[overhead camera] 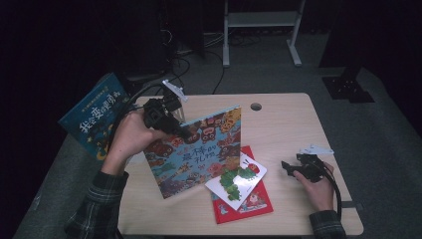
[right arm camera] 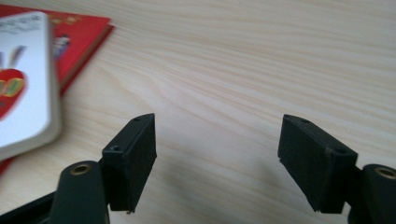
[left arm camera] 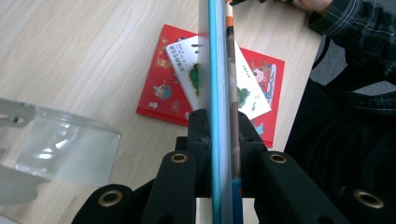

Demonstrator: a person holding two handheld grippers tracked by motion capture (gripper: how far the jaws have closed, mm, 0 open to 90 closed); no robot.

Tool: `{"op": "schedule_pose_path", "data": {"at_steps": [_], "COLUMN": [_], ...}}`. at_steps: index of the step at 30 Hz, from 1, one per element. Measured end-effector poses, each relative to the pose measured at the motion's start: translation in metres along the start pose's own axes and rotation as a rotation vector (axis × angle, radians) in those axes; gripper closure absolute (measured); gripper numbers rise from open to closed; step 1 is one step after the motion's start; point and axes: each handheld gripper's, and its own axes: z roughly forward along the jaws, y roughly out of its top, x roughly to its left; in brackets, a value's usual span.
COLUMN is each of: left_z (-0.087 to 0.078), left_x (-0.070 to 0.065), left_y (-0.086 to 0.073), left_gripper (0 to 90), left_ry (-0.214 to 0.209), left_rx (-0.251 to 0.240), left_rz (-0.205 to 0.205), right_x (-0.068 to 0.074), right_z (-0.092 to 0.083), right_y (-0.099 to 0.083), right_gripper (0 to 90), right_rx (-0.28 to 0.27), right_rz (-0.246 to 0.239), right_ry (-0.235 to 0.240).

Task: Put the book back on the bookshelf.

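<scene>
Jaws wide apart over bare wooden table (right arm camera: pixel 261 60), white book (right arm camera: pixel 23 84) on red book (right arm camera: pixel 79 35) at left.

Colourful picture book (overhead camera: pixel 199 152), thin, crowded with cartoon creatures. Tilted upright above the surface (overhead camera: pixel 288 129), top edge clamped. Lower corner near the red book (overhead camera: pixel 254 201).

Bare tabletop (overhead camera: pixel 293 129) rightward; red book (overhead camera: pixel 254 201), perhaps others, mid-table.

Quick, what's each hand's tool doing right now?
Left tool: closed on the colourful picture book, holding it up.
Right tool: open, holding nothing.
</scene>
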Motion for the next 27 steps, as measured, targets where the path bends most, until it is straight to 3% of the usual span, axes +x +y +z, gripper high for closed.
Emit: {"op": "schedule_pose_path", "data": {"at_steps": [5,8,16,27], "left_z": [-0.015,-0.025,-0.047,-0.076], "left_x": [0.001,0.004,0.012,0.017], "left_y": [-0.011,-0.022,-0.060,-0.120], "left_gripper": [80.7,80.7,80.6,80.6], "left_ry": [0.015,0.020,0.064,0.114], "left_rx": [-0.019,-0.035,-0.058,-0.086], "left_rz": [-0.024,-0.045,-0.115,-0.218], "right_x": [-0.004,-0.003,-0.004,-0.005], "right_z": [0.006,0.008,0.009,0.010], "right_y": [-0.003,-0.004,-0.003,-0.003], "right_gripper": [23.8,23.5,16.6,16.3], "right_rx": [0.040,0.034,0.044,0.046], "right_rz": [0.001,-0.014,0.000,0.013], "right_ry": [-0.023,-0.035,-0.057,-0.068]}}
